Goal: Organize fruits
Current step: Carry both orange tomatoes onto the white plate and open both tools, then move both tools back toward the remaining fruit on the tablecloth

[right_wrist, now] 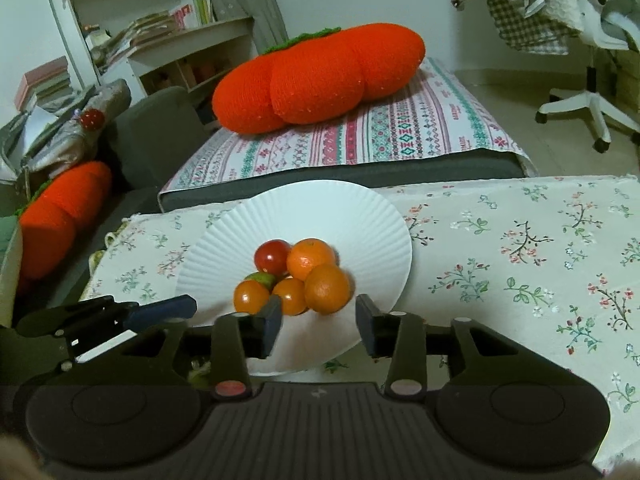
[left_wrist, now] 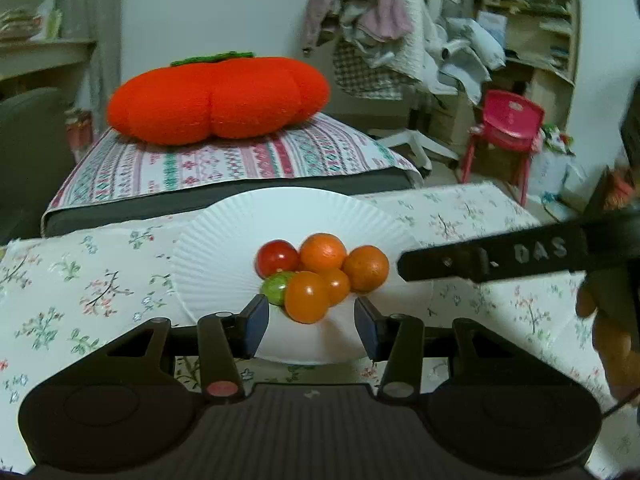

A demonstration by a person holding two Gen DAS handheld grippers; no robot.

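A white paper plate sits on a floral tablecloth and holds a pile of small fruits: a red tomato, two oranges, two orange tomatoes and a green one. My left gripper is open and empty, just in front of the pile over the plate's near rim. My right gripper is open and empty, also over the near rim, close to the front orange. Its finger reaches in from the right in the left wrist view.
A large orange pumpkin-shaped cushion lies on a patterned mattress beyond the table. A second orange cushion lies at left. A red child's chair and an office chair stand at right.
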